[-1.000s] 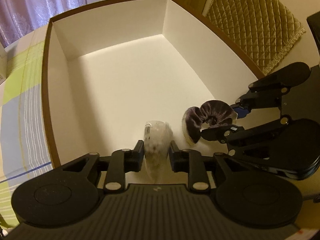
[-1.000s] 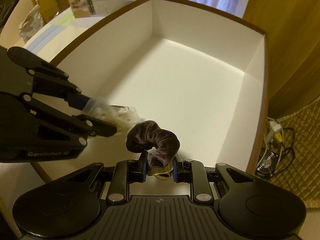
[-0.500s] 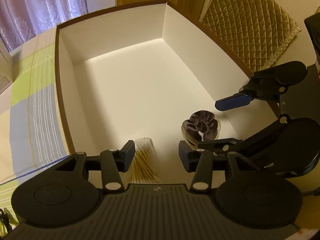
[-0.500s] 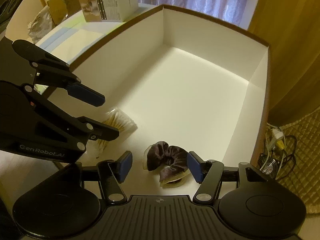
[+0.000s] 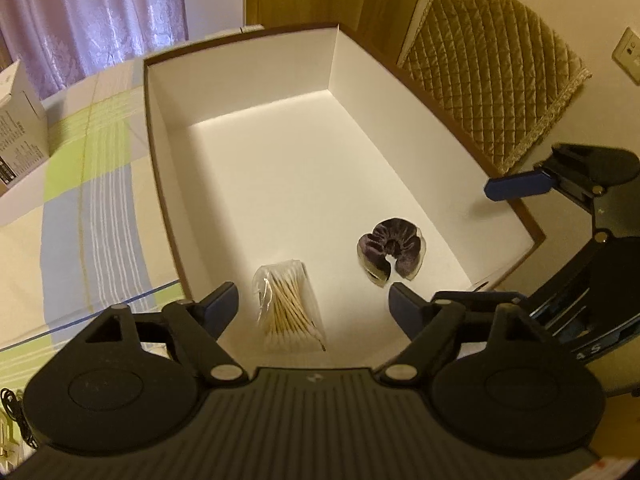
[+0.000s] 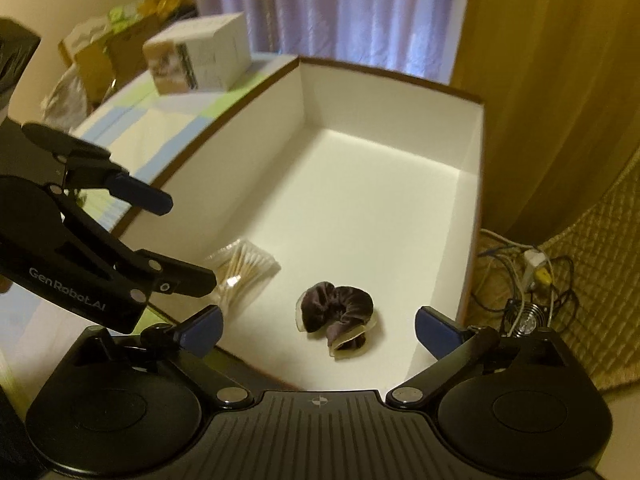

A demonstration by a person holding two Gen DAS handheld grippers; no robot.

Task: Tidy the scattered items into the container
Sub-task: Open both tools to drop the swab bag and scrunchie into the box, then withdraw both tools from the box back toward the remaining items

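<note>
1. Left wrist view: I read the left gripper (image 5: 312,304) with jaws spread wide and empty, at lower centre of the frame above the near end of the white box (image 5: 240,92).
2. I see the bag of cotton swabs (image 5: 289,307) lying on the box floor between the blue fingertips (image 5: 222,305).
3. Right wrist view: I read the right gripper (image 6: 318,330) likewise spread and empty.
4. I see the dark velvet scrunchie (image 6: 338,314) on the box floor at lower centre, apart from the swabs.
</note>
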